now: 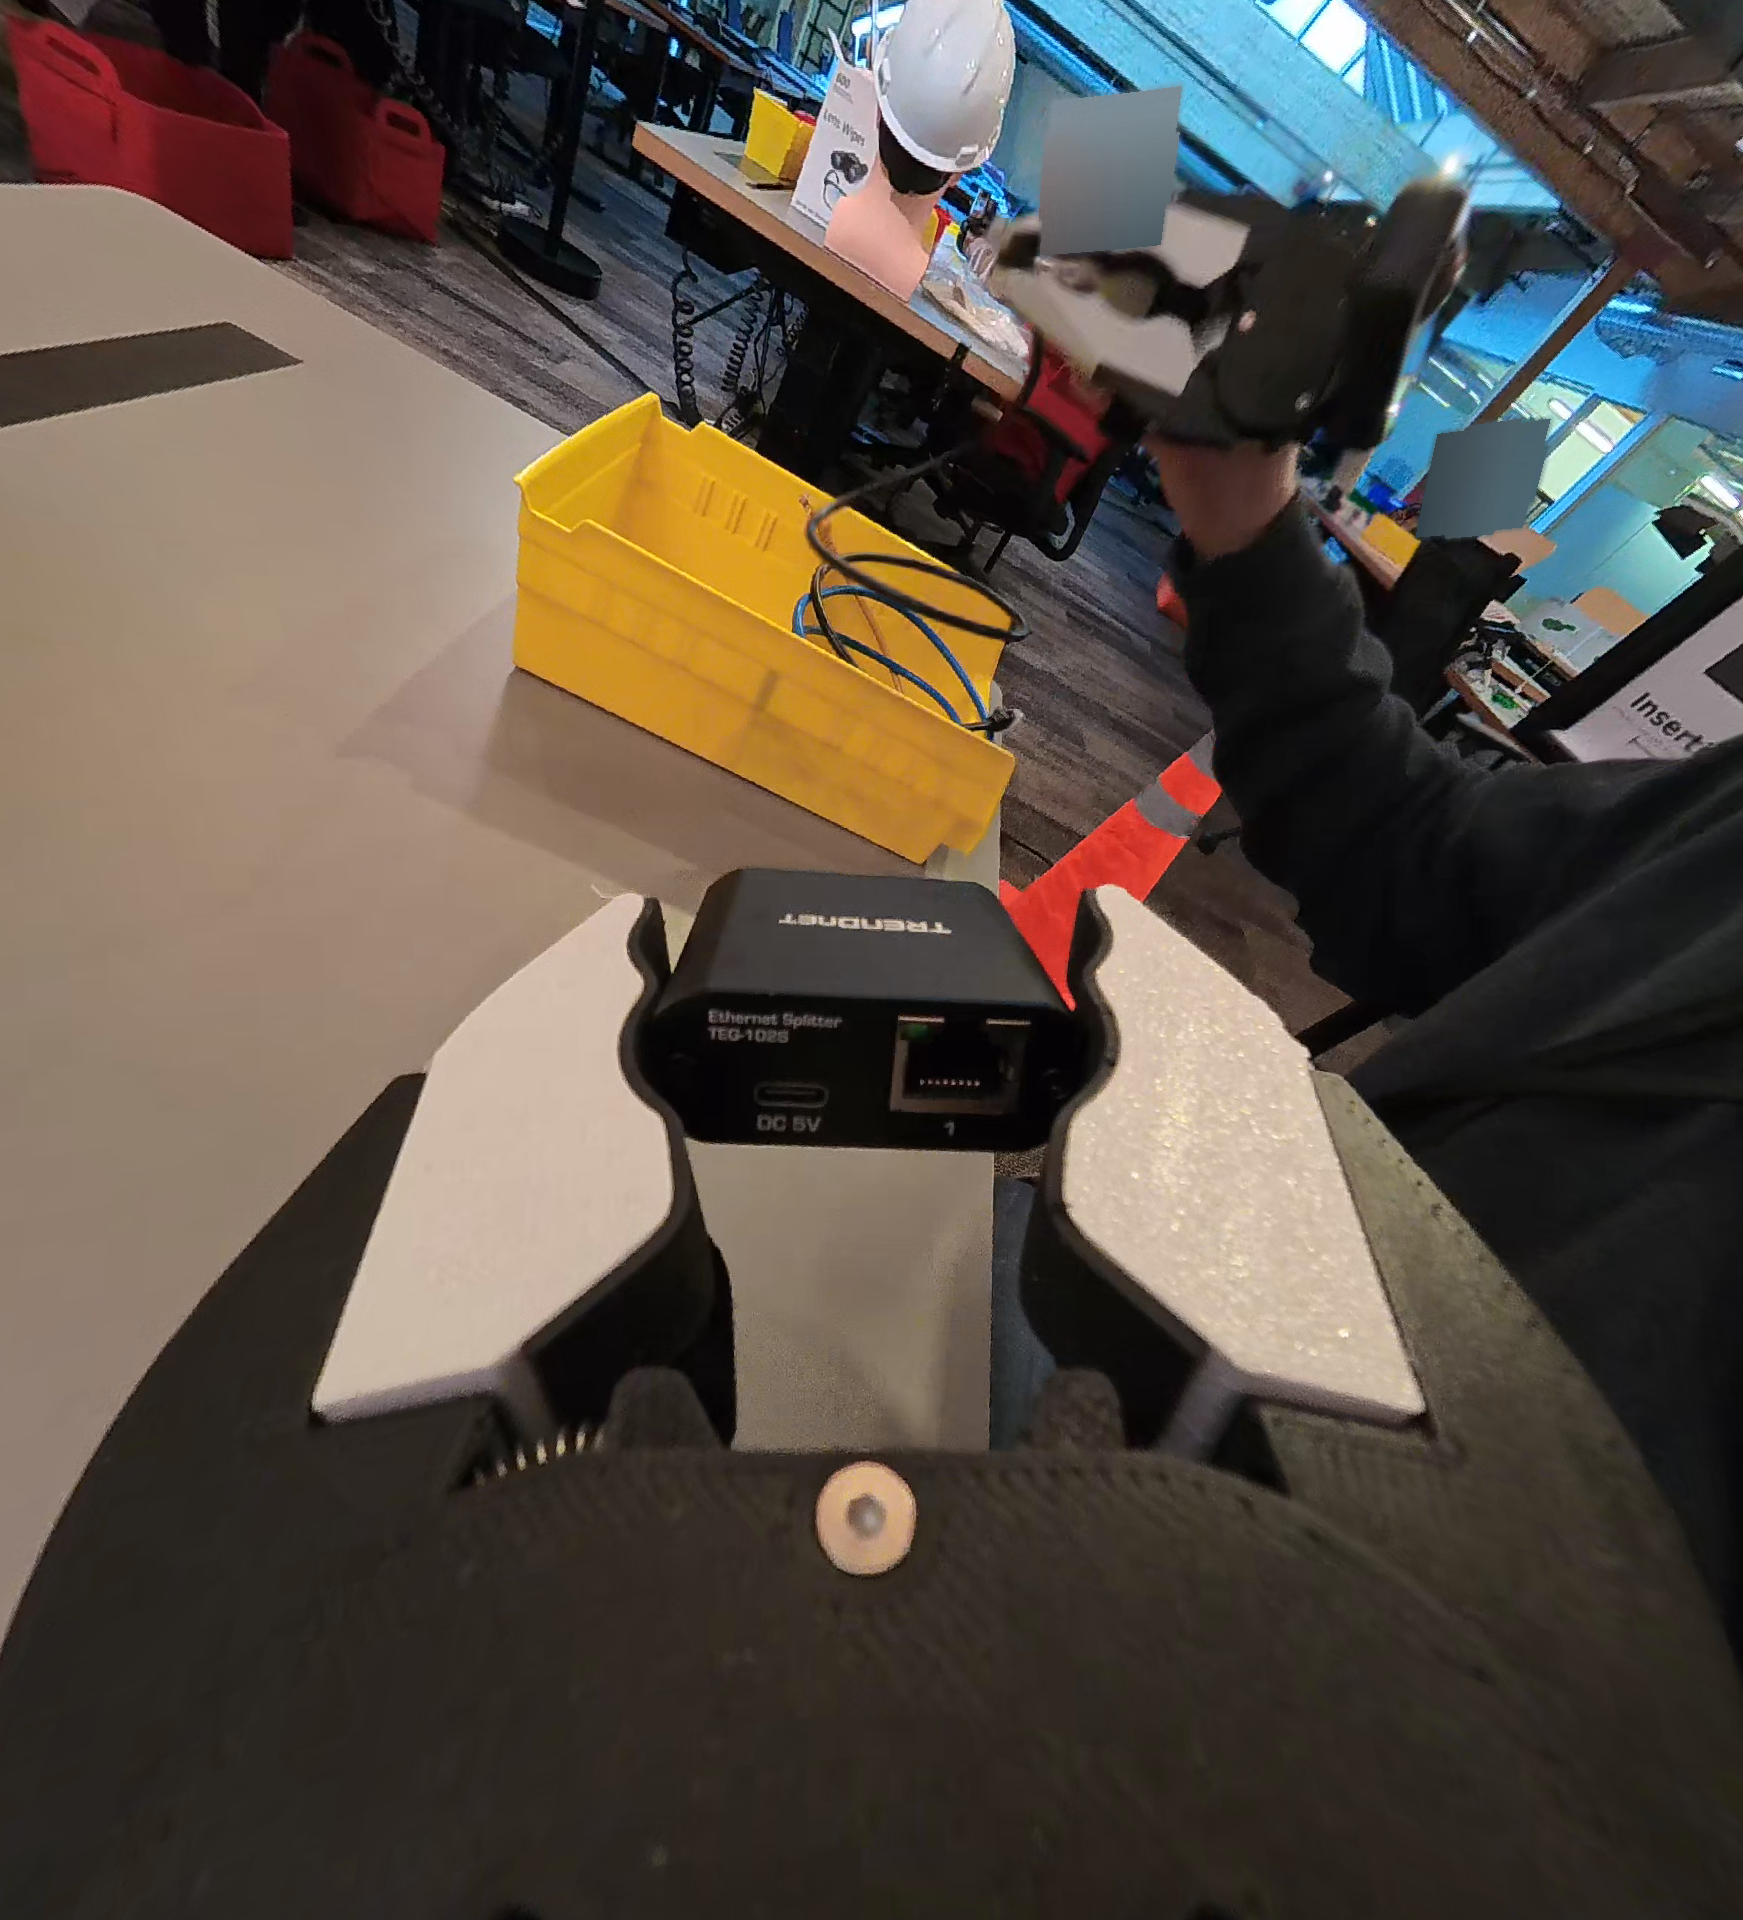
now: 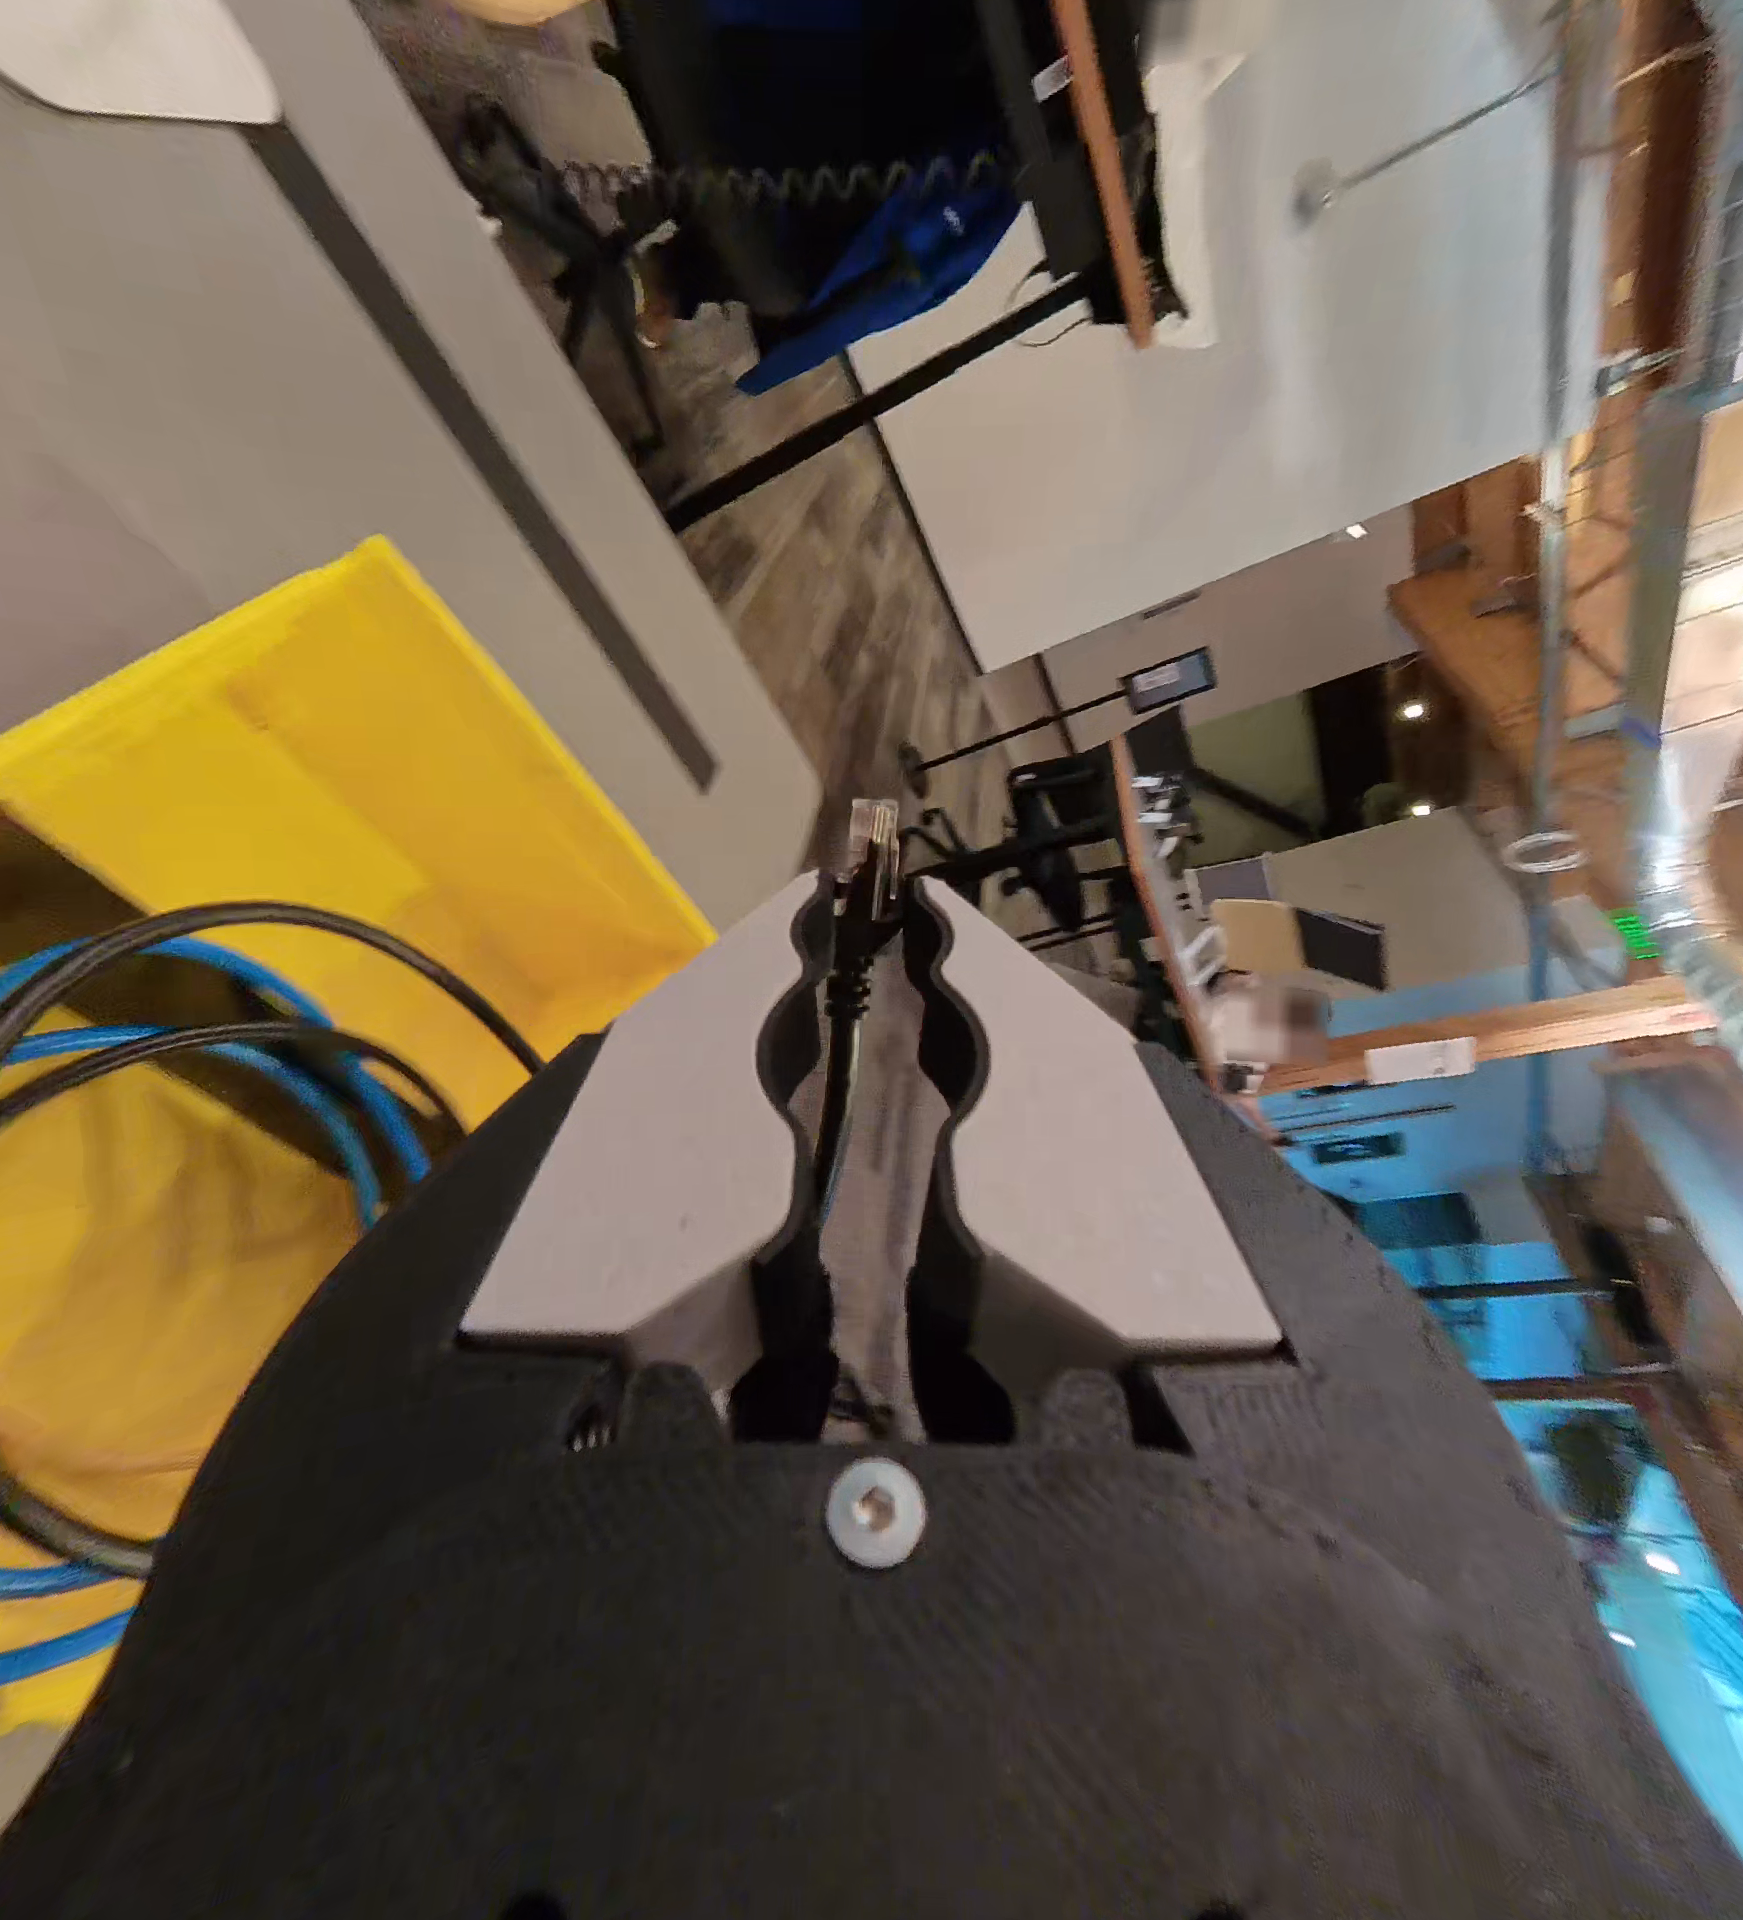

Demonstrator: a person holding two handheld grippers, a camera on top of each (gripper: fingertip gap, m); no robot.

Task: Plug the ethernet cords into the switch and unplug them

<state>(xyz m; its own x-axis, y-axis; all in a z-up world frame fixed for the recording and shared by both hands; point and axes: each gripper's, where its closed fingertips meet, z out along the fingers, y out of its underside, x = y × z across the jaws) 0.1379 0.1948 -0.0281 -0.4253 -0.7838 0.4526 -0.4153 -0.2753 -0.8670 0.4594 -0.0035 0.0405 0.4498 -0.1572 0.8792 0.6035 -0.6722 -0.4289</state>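
Observation:
My left gripper [image 1: 869,940] is shut on a small black switch [image 1: 862,1023], holding it by its sides above the grey table [image 1: 171,779]. The switch's port face points at the camera with one empty port. My right gripper [image 2: 869,899] is shut on the plug end of a black ethernet cord [image 2: 862,935]; its clear plug sticks out past the fingertips. In the left wrist view the right gripper [image 1: 1085,301] is raised high at the upper right, with the black cord [image 1: 877,488] trailing down into the yellow bin [image 1: 742,665]. A blue cord [image 2: 171,997] lies coiled in the bin.
The yellow bin [image 2: 254,748] stands near the table's right edge. An orange cone [image 1: 1127,842] stands on the floor beyond the edge. The person's dark sleeve [image 1: 1469,831] fills the right side. Red bins [image 1: 150,135] and a work table with a white helmet [image 1: 945,73] are far behind.

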